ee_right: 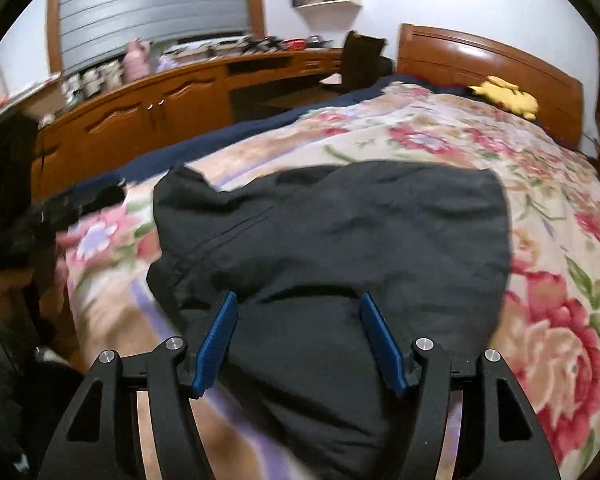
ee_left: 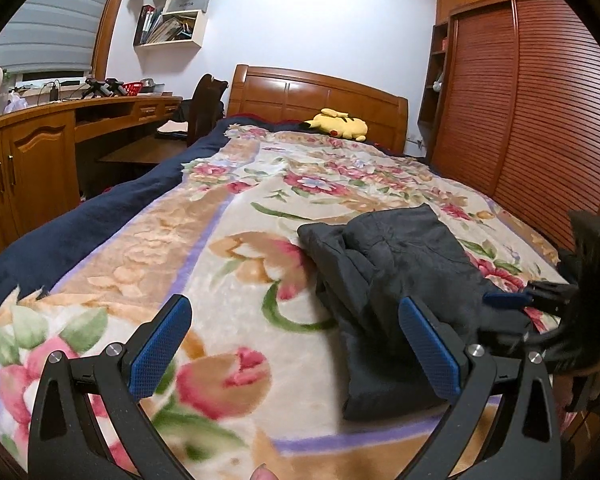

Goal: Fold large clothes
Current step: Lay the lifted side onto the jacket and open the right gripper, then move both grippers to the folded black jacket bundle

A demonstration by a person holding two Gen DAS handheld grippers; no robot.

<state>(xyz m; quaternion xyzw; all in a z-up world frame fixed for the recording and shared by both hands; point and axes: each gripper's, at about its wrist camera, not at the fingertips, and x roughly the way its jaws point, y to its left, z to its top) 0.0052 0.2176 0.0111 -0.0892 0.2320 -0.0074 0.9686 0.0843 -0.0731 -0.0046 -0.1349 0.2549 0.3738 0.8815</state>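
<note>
lying on the bed: dark garment (ee_right: 340, 232), bunched into a rough folded heap, filling the middle of the right wrist frame and sitting right of centre in the left wrist one
garment look: dark grey/black, thin fabric, a seam or zip line running diagonally across its left part
right gripper (ee_right: 298, 304): jaws spread fairly wide, blue pads either side of the near edge of the garment, fabric between them but the pads aren't pressing on it
left gripper (ee_left: 296, 312): jaws wide apart, nothing in them, left pad over bare blanket, right pad in front of the garment's near part, can't tell if it touches
blanket (ee_left: 228, 216): floral, pink and red flowers on cream, covers the bed under everything
navy cover (ee_left: 80, 224): peeking out along the left edge of the blanket
yellow plush toy (ee_left: 338, 123): by the wooden headboard (ee_left: 320, 92), upper centre, well apart from the garment
desk (ee_left: 60, 120): wooden, along the left side
wardrobe (ee_left: 540, 100): slatted doors, right side of the frame
wall shelf (ee_left: 172, 12): upper left, books stuffed in
</note>
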